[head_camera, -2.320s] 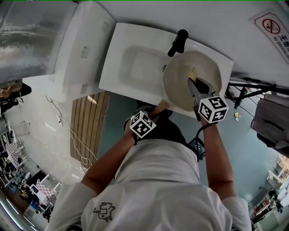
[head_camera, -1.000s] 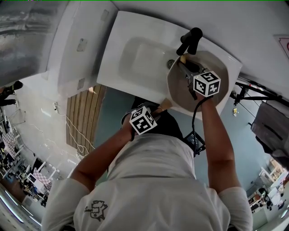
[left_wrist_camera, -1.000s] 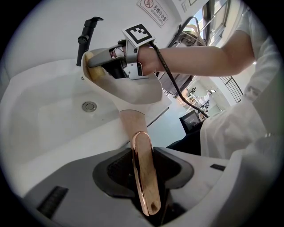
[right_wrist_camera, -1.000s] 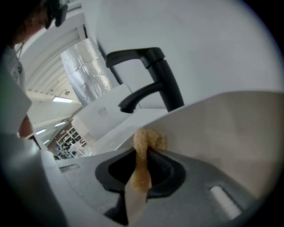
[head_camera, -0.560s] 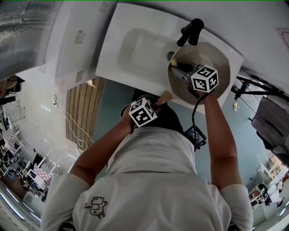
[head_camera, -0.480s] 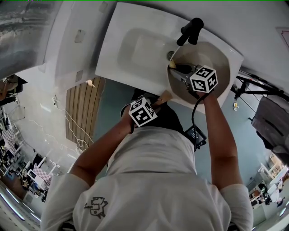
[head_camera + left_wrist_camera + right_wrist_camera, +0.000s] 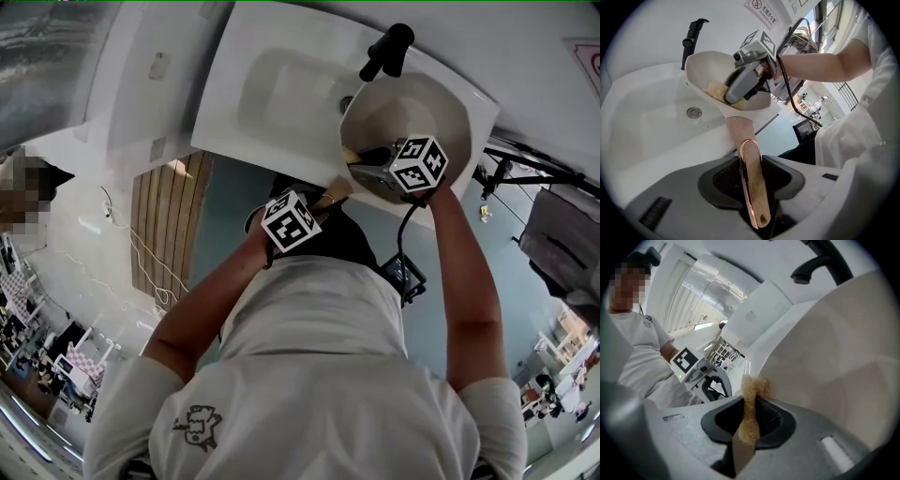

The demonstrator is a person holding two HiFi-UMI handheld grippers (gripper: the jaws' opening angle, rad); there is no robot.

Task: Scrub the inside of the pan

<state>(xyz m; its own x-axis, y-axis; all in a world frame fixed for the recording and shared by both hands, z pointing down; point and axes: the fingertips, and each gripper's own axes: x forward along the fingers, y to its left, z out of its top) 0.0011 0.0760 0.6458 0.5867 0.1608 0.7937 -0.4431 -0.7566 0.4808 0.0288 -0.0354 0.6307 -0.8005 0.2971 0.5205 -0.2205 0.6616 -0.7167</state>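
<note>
A cream pan (image 7: 422, 108) is held tilted over the right end of a white sink (image 7: 234, 122). My left gripper (image 7: 314, 208) is shut on its rose-gold handle (image 7: 752, 180), which runs between the jaws in the left gripper view. The right gripper (image 7: 366, 161) reaches into the pan and points left, shut on a tan sponge (image 7: 751, 411). The sponge (image 7: 715, 89) presses against the pan's inner wall (image 7: 834, 357) near the rim closest to the handle. In the left gripper view the right gripper (image 7: 740, 86) sits inside the pan (image 7: 705, 65).
A black faucet (image 7: 386, 49) stands just behind the pan, and the sink's drain (image 7: 694, 112) lies to the left. A white unit (image 7: 141, 94) adjoins the sink. A wooden slatted mat (image 7: 164, 225) lies on the floor; a dark stand (image 7: 525, 164) is at right.
The right gripper has swept the sponge from the pan's far side by the faucet to the near-left wall and now points left. The left gripper and handle have kept still.
</note>
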